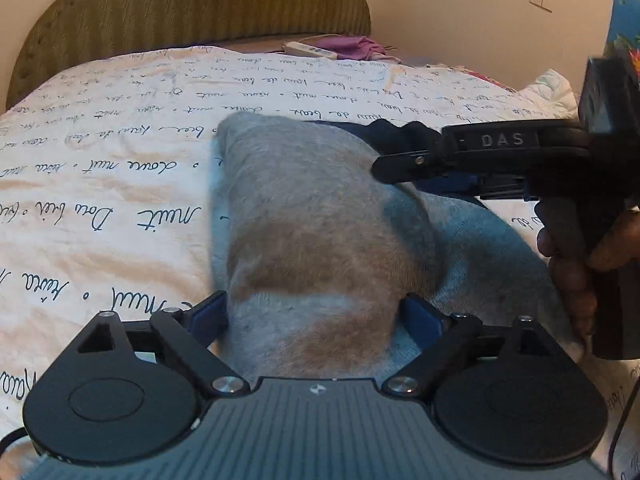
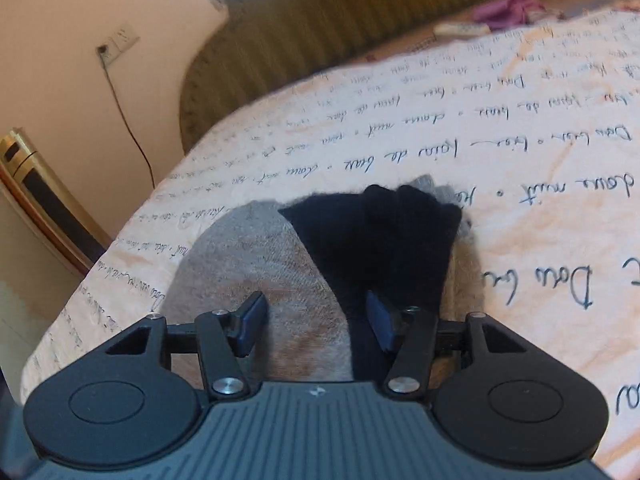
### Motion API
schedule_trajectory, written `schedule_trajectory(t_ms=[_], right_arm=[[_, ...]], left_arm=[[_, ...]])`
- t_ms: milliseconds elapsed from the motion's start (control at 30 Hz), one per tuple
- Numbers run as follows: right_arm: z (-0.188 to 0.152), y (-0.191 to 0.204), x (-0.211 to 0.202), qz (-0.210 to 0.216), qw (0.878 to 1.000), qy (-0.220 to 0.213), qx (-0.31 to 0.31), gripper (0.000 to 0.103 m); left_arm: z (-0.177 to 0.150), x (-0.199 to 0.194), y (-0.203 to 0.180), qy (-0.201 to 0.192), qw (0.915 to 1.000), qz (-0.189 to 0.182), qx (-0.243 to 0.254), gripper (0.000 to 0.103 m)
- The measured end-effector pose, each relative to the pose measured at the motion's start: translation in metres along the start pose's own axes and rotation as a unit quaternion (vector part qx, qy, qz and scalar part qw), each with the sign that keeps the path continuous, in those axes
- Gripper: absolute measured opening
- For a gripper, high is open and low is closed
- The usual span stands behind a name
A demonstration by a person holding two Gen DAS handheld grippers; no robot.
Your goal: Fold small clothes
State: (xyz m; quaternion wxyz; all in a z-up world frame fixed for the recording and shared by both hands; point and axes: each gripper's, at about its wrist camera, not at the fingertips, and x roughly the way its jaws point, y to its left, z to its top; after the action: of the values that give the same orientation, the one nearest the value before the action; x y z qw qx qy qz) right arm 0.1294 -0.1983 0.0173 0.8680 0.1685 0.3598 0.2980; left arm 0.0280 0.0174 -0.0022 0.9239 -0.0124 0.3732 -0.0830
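A small grey garment (image 1: pixel 320 240) lies on the bed, its near part bunched up between the fingers of my left gripper (image 1: pixel 316 316), whose jaws stand wide apart on either side of the cloth. My right gripper shows in the left wrist view (image 1: pixel 404 160) at the garment's far right edge, over a dark blue part. In the right wrist view my right gripper (image 2: pixel 316 320) is open over the grey cloth (image 2: pixel 248 256) and a black part (image 2: pixel 384 240) of it. Whether either gripper pinches cloth is unclear.
The bed has a cream sheet (image 1: pixel 120 200) printed with handwriting. An olive headboard (image 1: pixel 192 8) stands behind. A white remote (image 1: pixel 310 50) and purple cloth (image 1: pixel 356 46) lie at the far edge. A wall socket with cable (image 2: pixel 116 46) shows left.
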Motion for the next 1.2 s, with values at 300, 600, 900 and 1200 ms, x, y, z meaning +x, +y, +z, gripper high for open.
schedule_trajectory(t_ms=[300, 600, 900, 1200], right_arm=[[0.003, 0.01, -0.033, -0.033, 0.999, -0.017, 0.022, 0.056], [-0.011, 0.025, -0.017, -0.058, 0.997, 0.027, -0.042, 0.066], [-0.019, 0.041, -0.074, -0.065, 0.997, -0.023, -0.048, 0.066], [-0.067, 0.033, -0.084, -0.026, 0.999, 0.031, 0.003, 0.066]], left_arm=[[-0.002, 0.0, -0.001, -0.007, 0.9999, 0.003, 0.008, 0.091], [-0.001, 0.003, -0.004, -0.008, 0.9999, 0.006, 0.013, 0.094], [0.0, -0.048, 0.027, -0.029, 0.9989, 0.002, -0.037, 0.084], [-0.028, -0.077, -0.011, -0.054, 0.9957, -0.076, -0.004, 0.083]])
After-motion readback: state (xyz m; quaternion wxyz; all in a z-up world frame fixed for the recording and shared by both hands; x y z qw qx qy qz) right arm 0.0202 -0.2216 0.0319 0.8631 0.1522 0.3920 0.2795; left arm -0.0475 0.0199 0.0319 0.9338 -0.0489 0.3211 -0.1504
